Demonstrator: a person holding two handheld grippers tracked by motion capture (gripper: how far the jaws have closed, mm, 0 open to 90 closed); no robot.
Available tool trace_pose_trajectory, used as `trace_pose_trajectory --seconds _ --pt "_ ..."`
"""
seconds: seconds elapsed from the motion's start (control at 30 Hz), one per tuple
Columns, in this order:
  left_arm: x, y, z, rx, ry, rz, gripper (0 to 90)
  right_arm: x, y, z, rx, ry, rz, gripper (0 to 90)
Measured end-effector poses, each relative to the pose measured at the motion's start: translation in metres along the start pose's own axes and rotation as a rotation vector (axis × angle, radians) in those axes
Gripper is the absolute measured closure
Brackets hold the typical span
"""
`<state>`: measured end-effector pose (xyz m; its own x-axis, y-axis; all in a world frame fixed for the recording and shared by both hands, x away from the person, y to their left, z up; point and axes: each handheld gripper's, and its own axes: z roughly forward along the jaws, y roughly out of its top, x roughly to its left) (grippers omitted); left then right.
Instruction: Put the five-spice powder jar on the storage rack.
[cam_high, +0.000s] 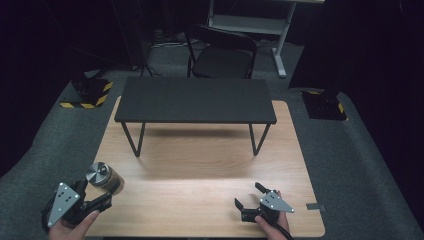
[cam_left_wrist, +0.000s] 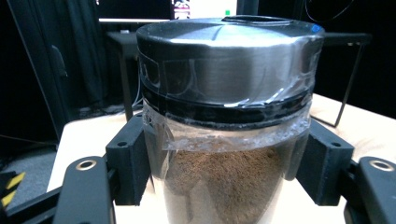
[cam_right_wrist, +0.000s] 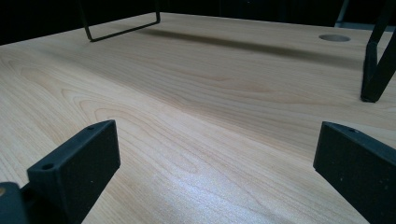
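Note:
A clear jar (cam_high: 101, 176) with a metal lid and brown powder inside stands at the front left of the wooden table (cam_high: 200, 165). My left gripper (cam_high: 108, 189) has one jaw pressed against each side of the jar (cam_left_wrist: 224, 70), below the lid and the clear tape around it. The left gripper (cam_left_wrist: 224, 172) is shut on the jar's body. My right gripper (cam_high: 248, 195) rests low over the table's front right. In the right gripper view, the right gripper (cam_right_wrist: 215, 158) stands open over bare wood with nothing between its jaws.
A low black shelf on thin wire legs (cam_high: 195, 100) spans the table's far half. One of its legs (cam_right_wrist: 376, 70) stands ahead and to the right of my right gripper. A black chair (cam_high: 222, 52) sits behind the table on the grey carpet.

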<state>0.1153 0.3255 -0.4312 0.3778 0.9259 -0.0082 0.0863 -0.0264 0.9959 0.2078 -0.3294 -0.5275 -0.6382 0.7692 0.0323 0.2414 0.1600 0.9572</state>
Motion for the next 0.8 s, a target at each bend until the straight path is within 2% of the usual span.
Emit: trace_pose_trajectory --seconds 0.43,0.7,0.8 --pt "-0.024 0.054 0.038 -0.005 0.065 0.024 30.7 -0.001 0.0 0.0 -0.001 0.003 0.0 0.4" --pt "-0.036 0.074 0.06 -0.01 0.093 0.045 30.7 -0.001 0.0 0.0 -0.002 0.006 0.0 0.4" --pt "-0.042 0.079 0.071 -0.028 0.096 0.05 30.7 -0.001 0.0 0.0 -0.002 0.008 -0.001 0.4"
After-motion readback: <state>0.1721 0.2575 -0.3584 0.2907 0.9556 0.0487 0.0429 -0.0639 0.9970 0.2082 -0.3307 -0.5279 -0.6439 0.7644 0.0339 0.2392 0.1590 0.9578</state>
